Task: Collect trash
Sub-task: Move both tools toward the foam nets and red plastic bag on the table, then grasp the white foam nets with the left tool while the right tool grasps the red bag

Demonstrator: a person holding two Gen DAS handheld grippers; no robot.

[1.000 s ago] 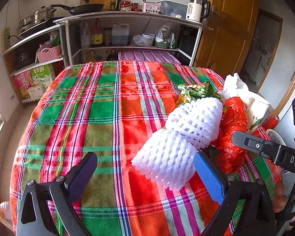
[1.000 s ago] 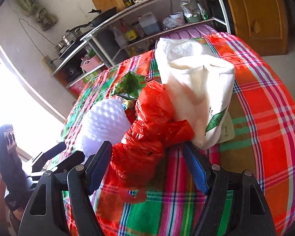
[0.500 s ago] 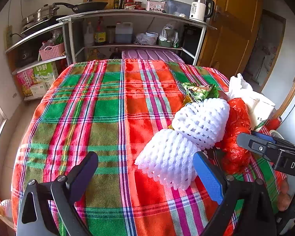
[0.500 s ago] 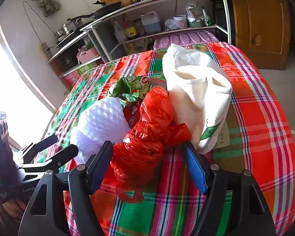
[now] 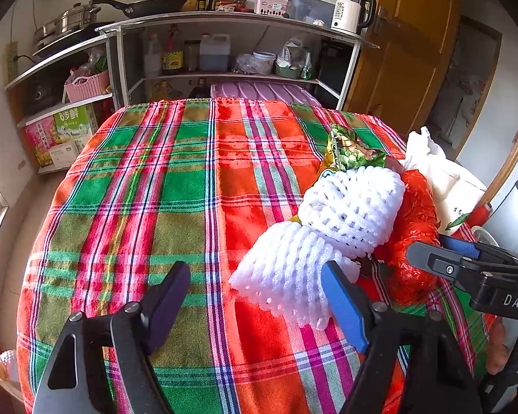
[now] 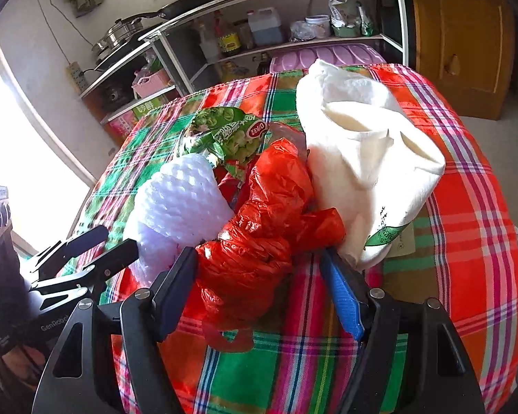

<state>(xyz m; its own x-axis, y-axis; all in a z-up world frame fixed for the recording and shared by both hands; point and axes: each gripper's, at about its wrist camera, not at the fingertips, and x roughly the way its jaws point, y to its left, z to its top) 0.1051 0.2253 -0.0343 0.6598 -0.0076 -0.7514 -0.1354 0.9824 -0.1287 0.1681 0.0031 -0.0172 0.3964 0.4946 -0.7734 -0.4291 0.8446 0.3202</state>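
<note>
A pile of trash lies on the plaid tablecloth [image 5: 190,186]: two white foam fruit nets [image 5: 328,238] [image 6: 179,203], a crumpled red plastic bag [image 5: 414,227] [image 6: 266,227], a green snack wrapper [image 5: 352,148] [image 6: 228,131] and a white paper bag [image 5: 445,179] [image 6: 366,151]. My left gripper [image 5: 255,293] is open, with the near foam net's end just inside its right finger. My right gripper [image 6: 259,276] is open, its jaws on either side of the red bag's lower end. Each gripper shows in the other's view [image 5: 466,262] [image 6: 86,255].
Metal shelves [image 5: 224,51] with bottles, a pan, a kettle and boxes stand behind the table. A wooden door [image 5: 414,51] is at the back right. A purple lid [image 6: 328,55] lies by the table's far edge. A bright window is at the left.
Both grippers have moved slightly forward toward the pile. The left jaws have narrowed a little. The trash has not moved.
</note>
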